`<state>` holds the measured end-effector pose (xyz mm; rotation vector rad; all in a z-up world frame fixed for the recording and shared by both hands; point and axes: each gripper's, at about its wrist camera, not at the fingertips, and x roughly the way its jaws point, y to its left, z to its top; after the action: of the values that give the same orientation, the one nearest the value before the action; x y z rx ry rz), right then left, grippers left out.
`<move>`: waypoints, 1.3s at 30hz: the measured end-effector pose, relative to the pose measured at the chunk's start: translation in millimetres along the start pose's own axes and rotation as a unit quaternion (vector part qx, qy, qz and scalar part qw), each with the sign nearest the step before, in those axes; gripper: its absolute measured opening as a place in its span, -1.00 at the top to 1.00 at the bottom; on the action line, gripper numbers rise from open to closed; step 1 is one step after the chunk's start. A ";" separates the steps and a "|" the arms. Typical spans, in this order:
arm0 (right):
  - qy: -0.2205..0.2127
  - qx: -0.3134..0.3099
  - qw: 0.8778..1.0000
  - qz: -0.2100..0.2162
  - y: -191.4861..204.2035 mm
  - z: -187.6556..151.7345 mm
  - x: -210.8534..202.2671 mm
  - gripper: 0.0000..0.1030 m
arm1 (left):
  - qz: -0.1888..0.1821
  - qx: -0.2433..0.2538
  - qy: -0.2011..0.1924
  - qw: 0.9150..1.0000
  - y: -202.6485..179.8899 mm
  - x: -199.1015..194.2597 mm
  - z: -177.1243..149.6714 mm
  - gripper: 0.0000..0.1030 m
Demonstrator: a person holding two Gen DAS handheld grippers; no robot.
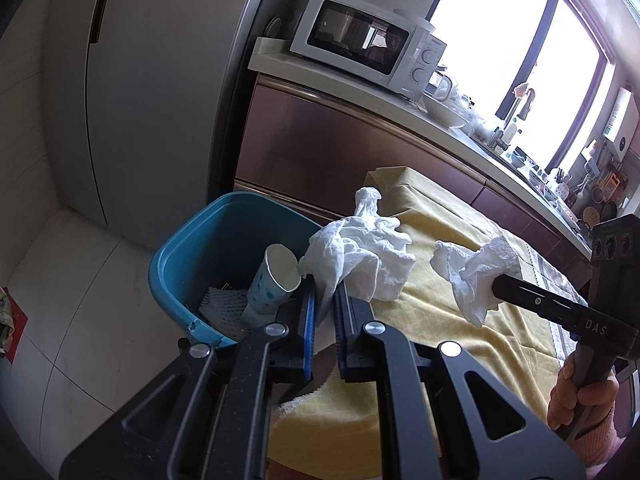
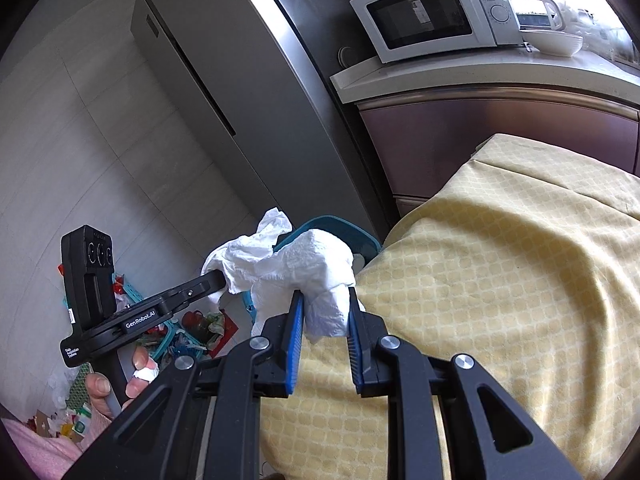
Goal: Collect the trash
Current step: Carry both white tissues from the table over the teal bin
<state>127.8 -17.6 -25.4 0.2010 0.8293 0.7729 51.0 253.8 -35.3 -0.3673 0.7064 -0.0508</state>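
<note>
Clamped in the left gripper [image 1: 325,292], one crumpled tissue [image 1: 356,256] hangs at the rim of the blue bin [image 1: 180,264], while the right gripper [image 2: 324,312] pinches a second tissue [image 2: 316,264] over the yellow tablecloth [image 2: 500,260], where an early release would likely miss.

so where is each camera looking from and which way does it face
Left wrist: on the left tool, angled down at its tissue, the blue bin and the yellow-clothed table; right tool and hand show.
Right wrist: on the right tool, angled down at its own tissue; left tool and fingers show.
Shared: both tissues, bin, table, microwave.
</note>
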 end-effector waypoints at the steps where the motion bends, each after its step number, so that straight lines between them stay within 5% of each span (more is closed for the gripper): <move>1: 0.002 -0.002 1.000 0.000 1.3 0.5 1.9 0.63 | 0.002 -0.001 0.000 1.000 1.7 0.1 0.2 0.83; 39: 0.074 -0.069 0.995 -0.001 44.9 7.4 66.9 0.61 | 0.055 -0.045 -0.001 0.997 46.3 18.3 5.3 0.83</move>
<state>137.5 61.4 -39.7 0.0195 0.9128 0.8481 64.8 295.7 -59.0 -0.4145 0.7281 0.0854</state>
